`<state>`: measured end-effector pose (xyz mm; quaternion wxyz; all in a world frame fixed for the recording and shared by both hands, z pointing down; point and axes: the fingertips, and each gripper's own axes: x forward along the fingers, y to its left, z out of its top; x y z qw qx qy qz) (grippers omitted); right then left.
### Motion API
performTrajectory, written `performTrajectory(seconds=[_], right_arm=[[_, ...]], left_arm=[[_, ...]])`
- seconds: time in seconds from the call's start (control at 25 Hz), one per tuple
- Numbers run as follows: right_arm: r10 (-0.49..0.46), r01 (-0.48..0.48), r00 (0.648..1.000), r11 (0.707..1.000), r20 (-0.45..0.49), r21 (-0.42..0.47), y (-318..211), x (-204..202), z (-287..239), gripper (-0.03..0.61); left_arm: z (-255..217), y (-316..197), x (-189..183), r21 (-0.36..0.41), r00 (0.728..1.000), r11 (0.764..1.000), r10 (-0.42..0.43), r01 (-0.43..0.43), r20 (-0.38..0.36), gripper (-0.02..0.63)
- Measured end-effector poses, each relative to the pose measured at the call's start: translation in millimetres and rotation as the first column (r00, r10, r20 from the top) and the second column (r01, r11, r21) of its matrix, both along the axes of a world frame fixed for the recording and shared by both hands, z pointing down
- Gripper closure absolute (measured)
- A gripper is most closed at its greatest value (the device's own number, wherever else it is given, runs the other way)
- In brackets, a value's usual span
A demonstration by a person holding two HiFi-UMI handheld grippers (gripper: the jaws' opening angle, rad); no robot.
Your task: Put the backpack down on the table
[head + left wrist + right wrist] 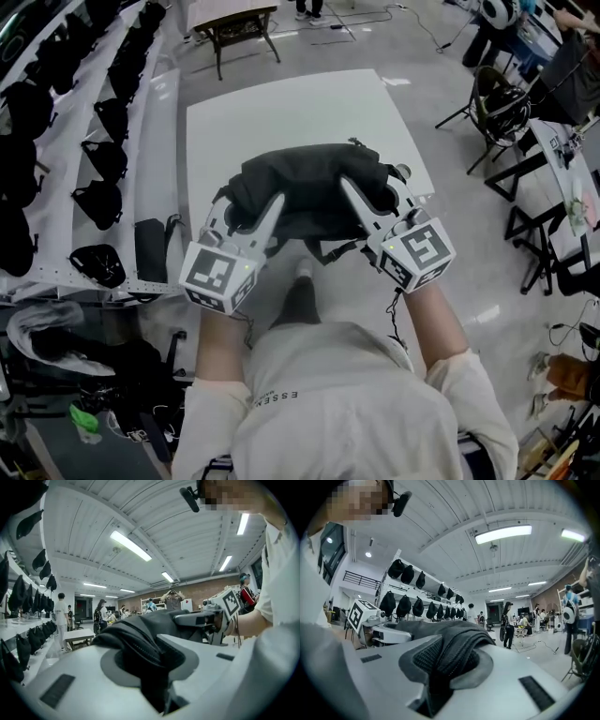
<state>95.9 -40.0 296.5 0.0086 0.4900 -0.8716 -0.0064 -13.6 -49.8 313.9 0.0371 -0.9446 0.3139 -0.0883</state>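
Backpack (309,187), black and bunched, hangs over the near edge of the table (281,112) — the left gripper (255,217) clenched on fabric at its left side, the right gripper (375,202) clamped on its right side — whether it touches the tabletop, I cannot tell.

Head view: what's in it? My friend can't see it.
A black backpack is held over the near edge of a white table, with the left gripper and the right gripper each shut on one side. Shelves of dark bags line the left.
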Motion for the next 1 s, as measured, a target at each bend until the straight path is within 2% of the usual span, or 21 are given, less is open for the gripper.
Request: performTrajectory(seconds=[0.32,0.52,1.0], right_arm=[[-0.012,0.012,0.999,1.0,-0.037,0.017,-127,-3,-15,0.502],[-0.029,0.029,1.0,1.0,-0.004,0.01,-202,-2,-20,0.502],[-0.066,0.066,0.998,0.998,-0.012,-0.001,-338,-8,-13,0.502]], left_arm=[[-13,-125,-3,-0.006,0.999,1.0,-0.007,0.007,-0.032,0.512],[-22,-198,-2,0.02,1.0,1.0,-0.017,0.018,-0.009,0.512],[-15,-329,-9,0.001,0.997,0.998,-0.069,0.069,-0.02,0.512]])
